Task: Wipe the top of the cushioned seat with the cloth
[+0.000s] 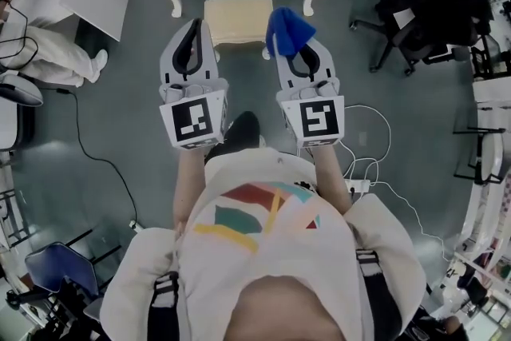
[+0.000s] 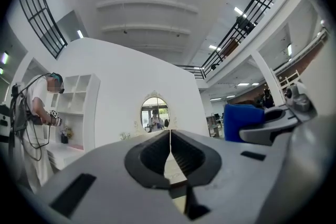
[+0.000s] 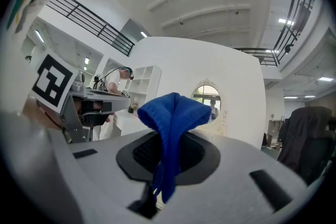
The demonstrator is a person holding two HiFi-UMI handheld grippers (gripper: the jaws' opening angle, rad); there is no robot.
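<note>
Holding cloth [image 1: 289, 29] clamped in right gripper [image 1: 304, 53] before cushioned seat [image 1: 235, 20], left gripper [image 1: 194, 36] jaws together, empty, wiping not yet starting, likely needing lowering onto seat top.

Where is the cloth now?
In the head view, the blue cloth is clamped in the right gripper, by the right edge of the cushioned seat.

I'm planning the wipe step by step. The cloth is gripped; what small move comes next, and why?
Probably bring the right hand-held gripper down until the cloth rests on the seat. Its jaws are shut on the cloth, but its view looks level across the room, so the cloth seems held above the seat, not touching it.
</note>
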